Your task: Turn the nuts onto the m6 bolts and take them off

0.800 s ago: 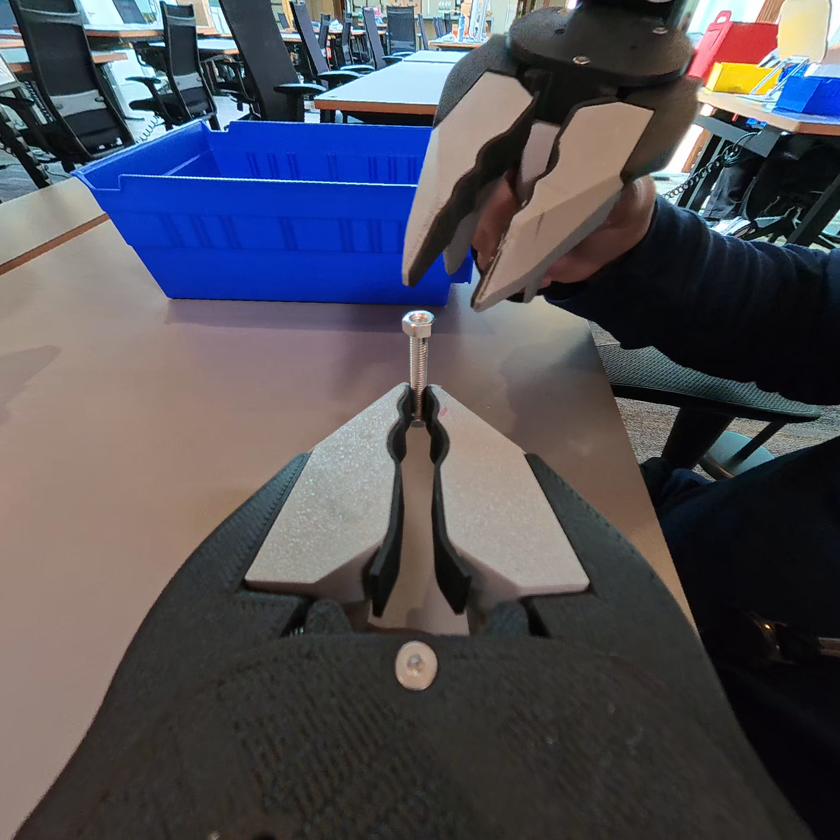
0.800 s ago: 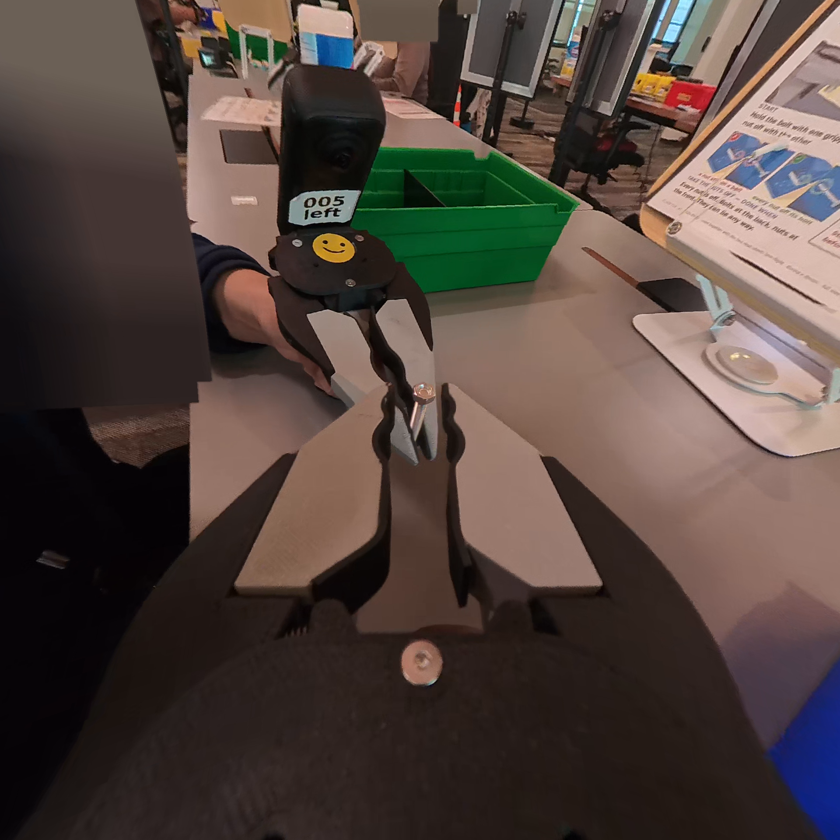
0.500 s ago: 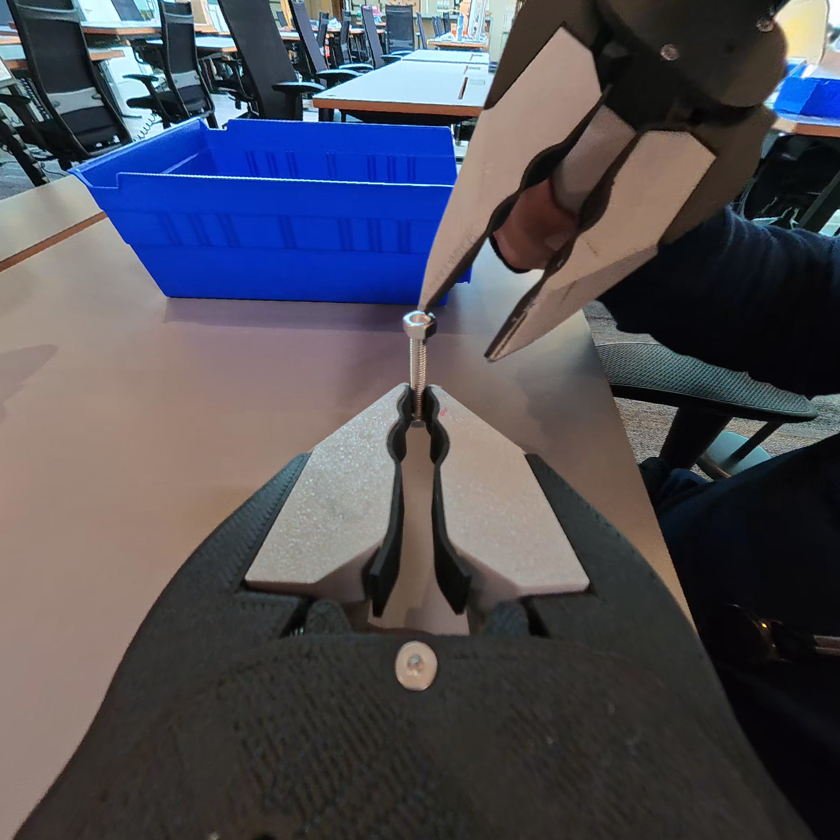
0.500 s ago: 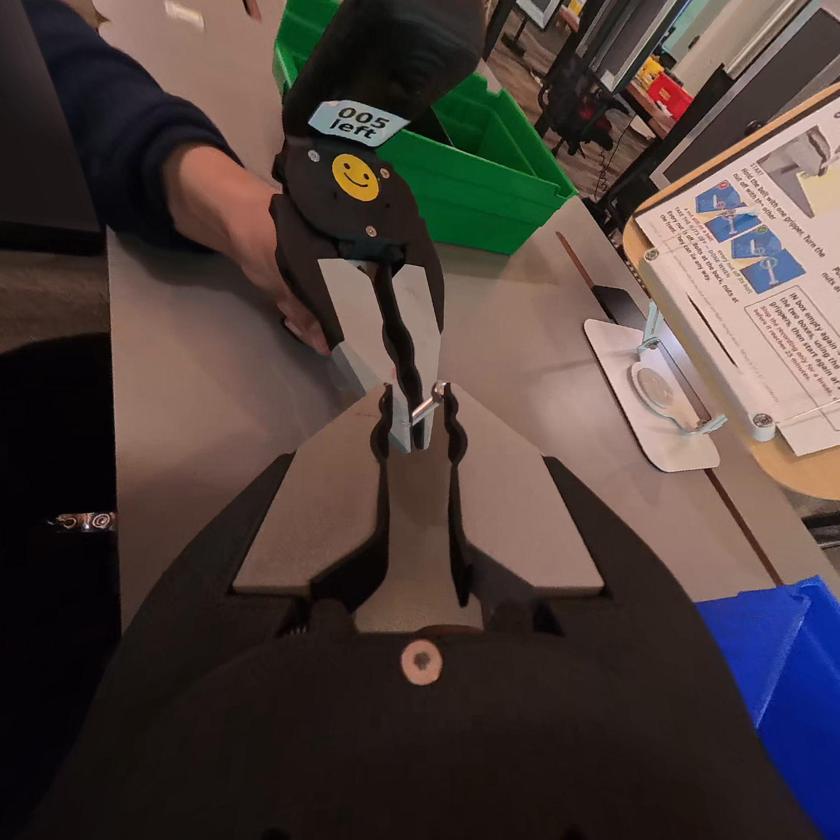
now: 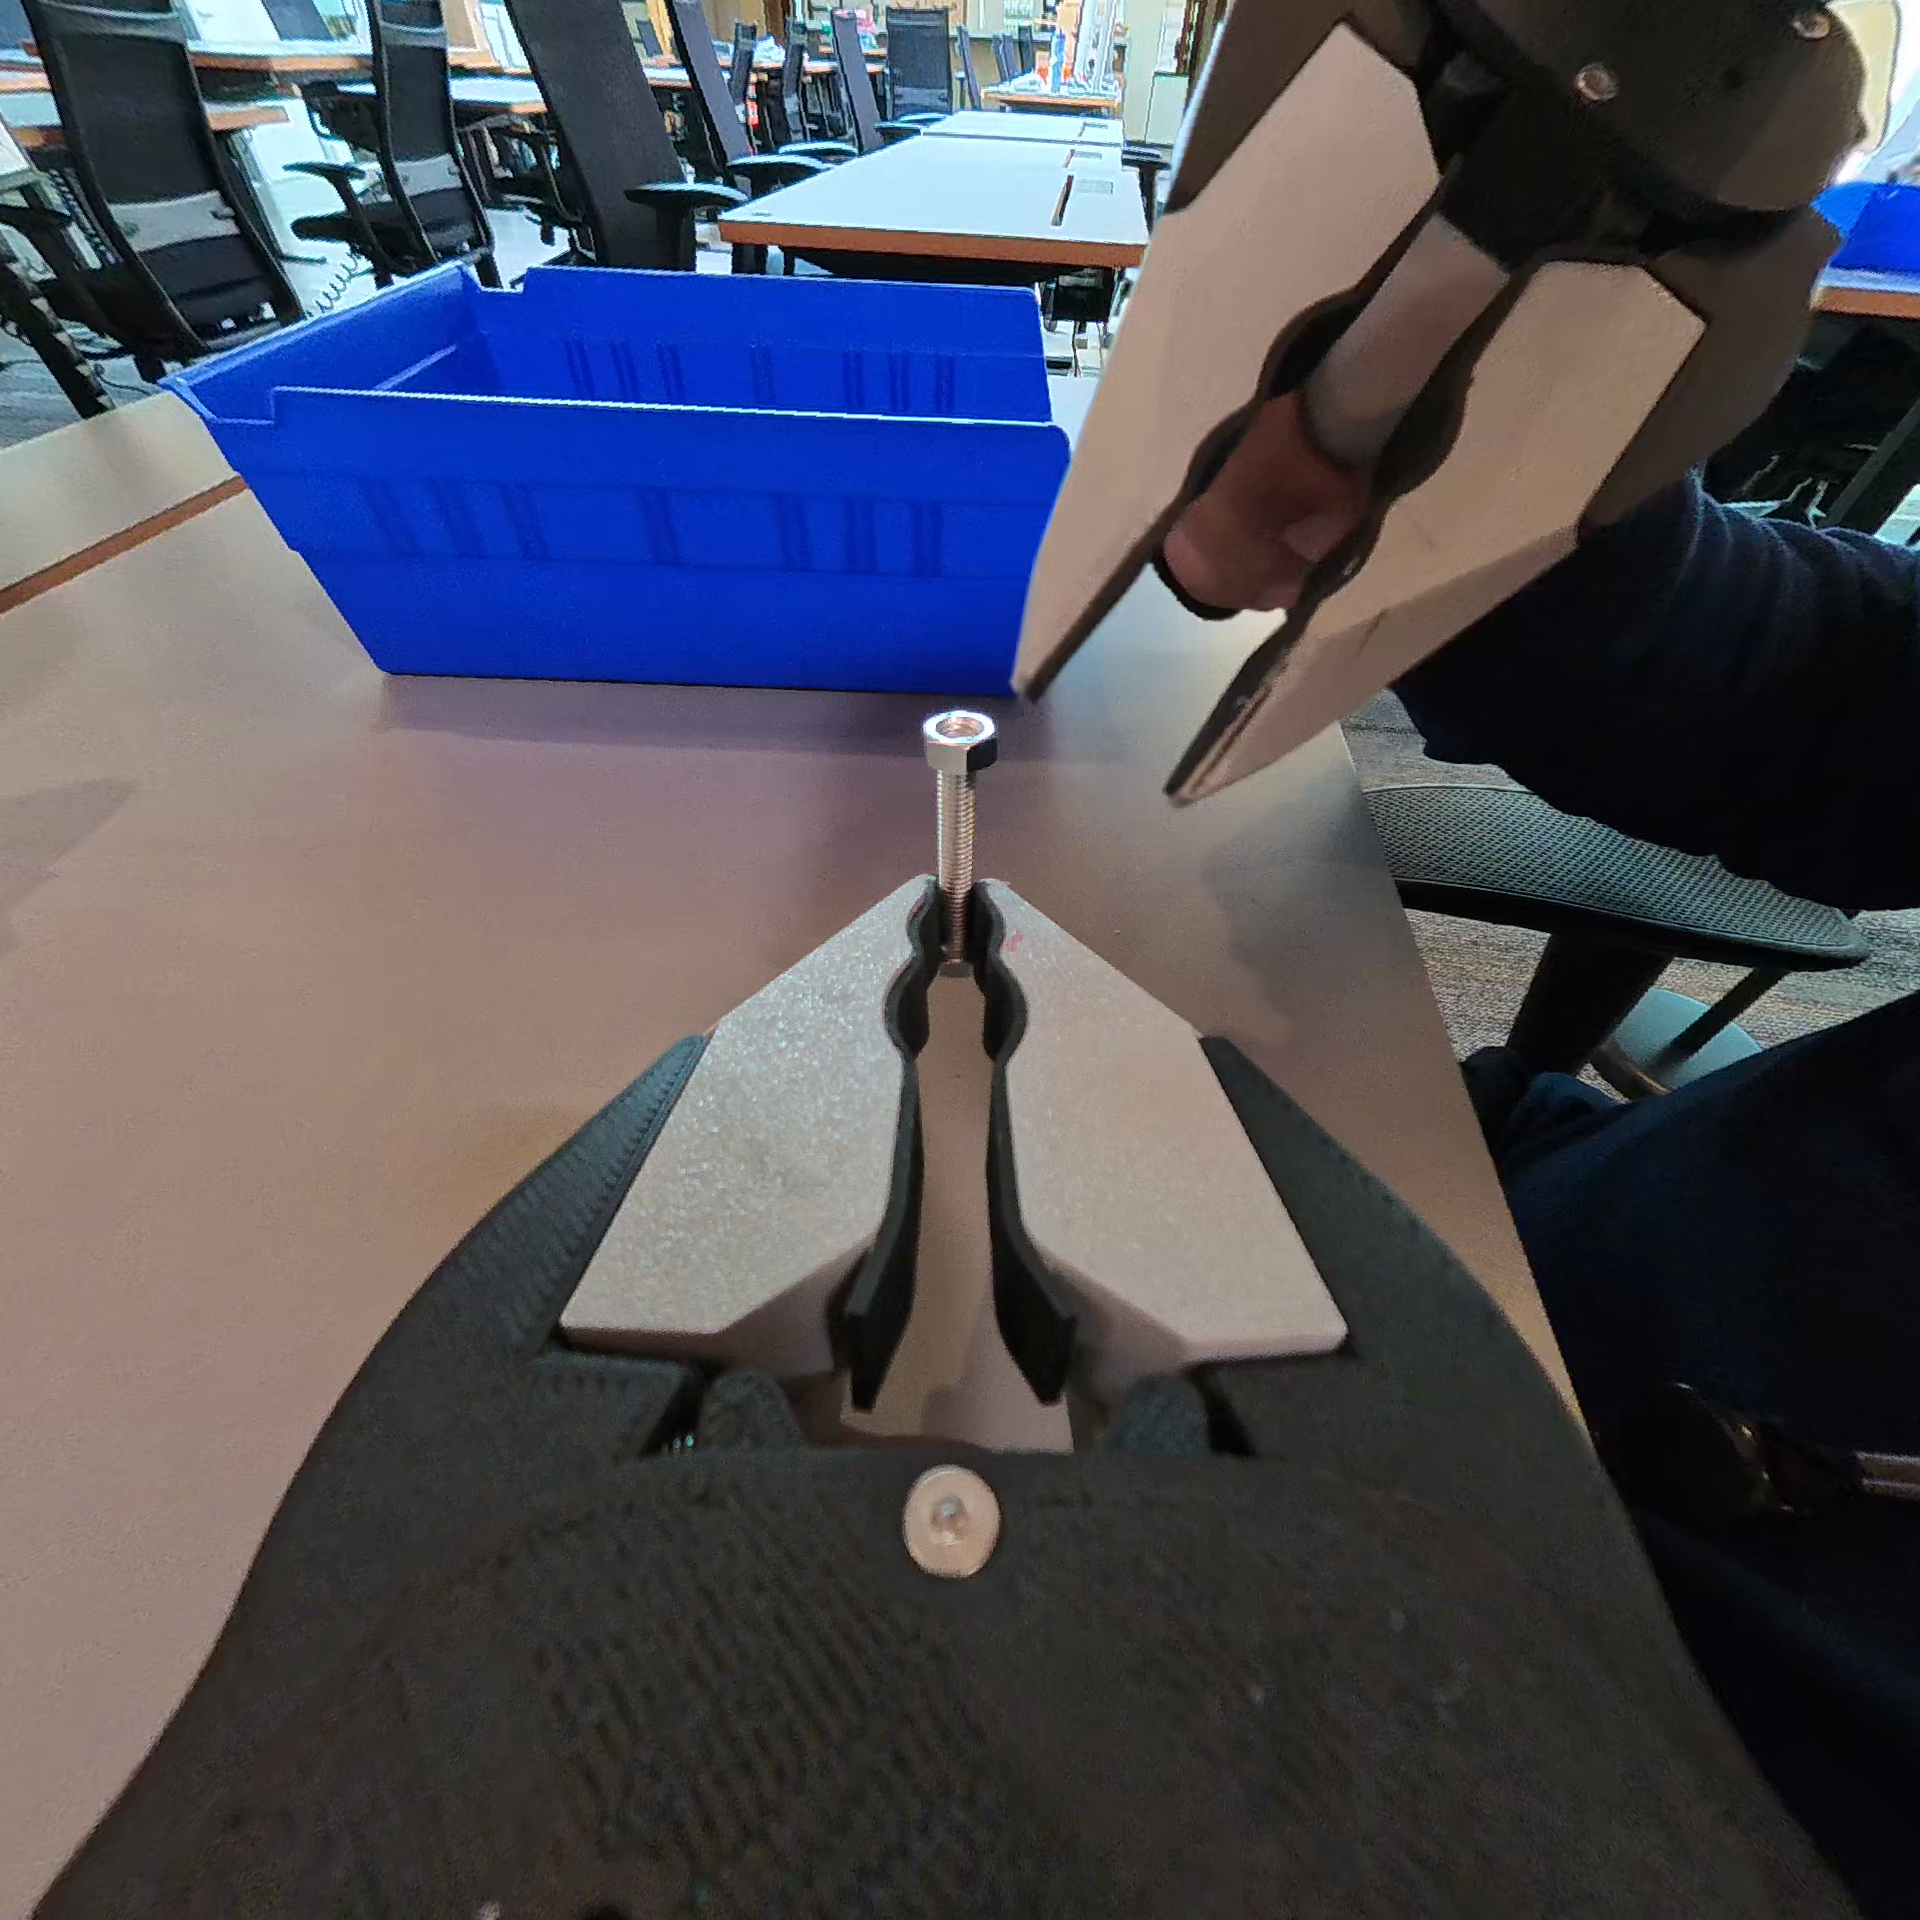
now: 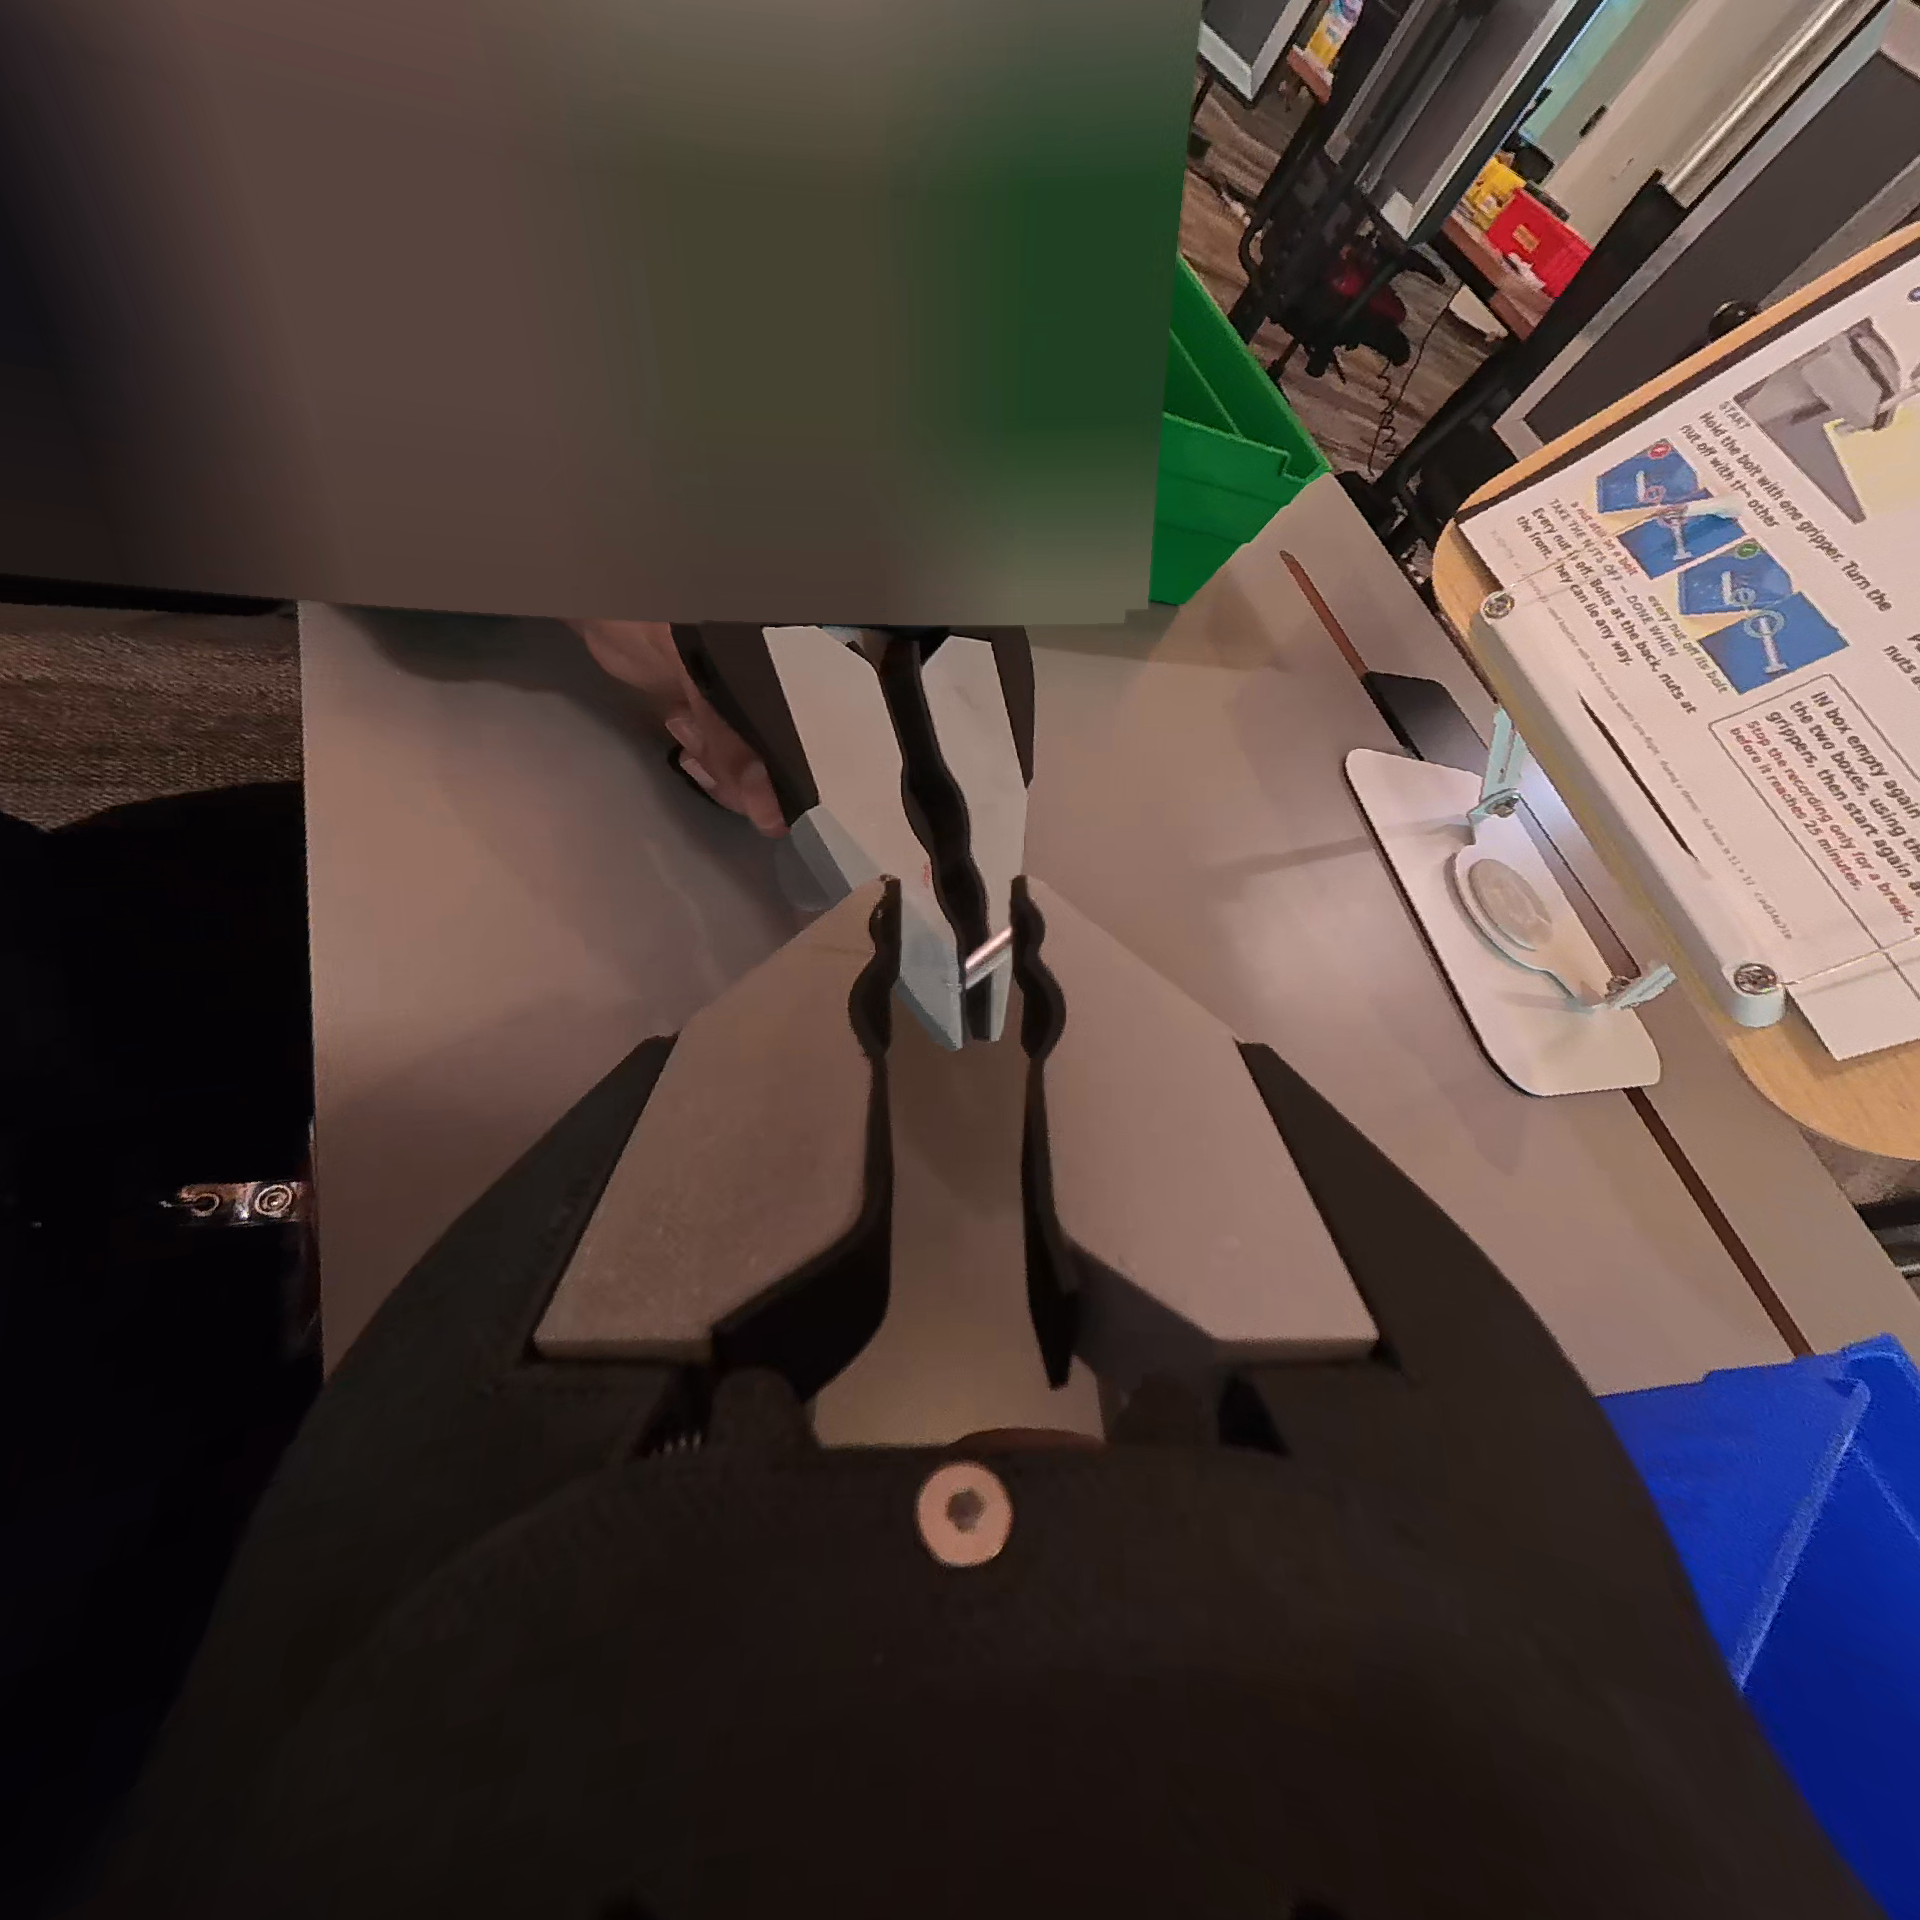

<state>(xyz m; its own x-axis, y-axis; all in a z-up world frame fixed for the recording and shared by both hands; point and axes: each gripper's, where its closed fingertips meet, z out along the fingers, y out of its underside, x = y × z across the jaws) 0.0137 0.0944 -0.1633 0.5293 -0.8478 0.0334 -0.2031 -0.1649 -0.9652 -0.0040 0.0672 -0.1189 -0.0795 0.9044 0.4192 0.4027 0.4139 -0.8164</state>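
My left gripper (image 5: 956, 906) is shut on a silver M6 bolt (image 5: 956, 831), which stands upright out of its fingertips above the table. A hex nut (image 5: 959, 743) sits at the bolt's top end. My right gripper (image 5: 1099, 740) is open and empty, tilted down from the upper right. Its nearer fingertip (image 5: 1029, 681) hangs just above and right of the nut, not touching it. In the right wrist view the right gripper (image 6: 951, 888) is open, with the left gripper (image 6: 961, 1023) and the bolt (image 6: 987, 948) showing between its fingers. The nut is hidden there.
A blue bin (image 5: 665, 520) stands behind the bolt on the grey-brown table (image 5: 312, 935). A green bin (image 6: 1226, 468) and an instruction board on a white stand (image 6: 1714, 644) are at the far side. The table edge and a chair (image 5: 1610, 883) lie to the right. Some 5 cm of space lies between my two pairs of fingers.
My right gripper has come down and tilted over the bolt. Its fingertip touched the nut half a second ago and now sits slightly to the right of it. My left gripper and the bolt have not moved.
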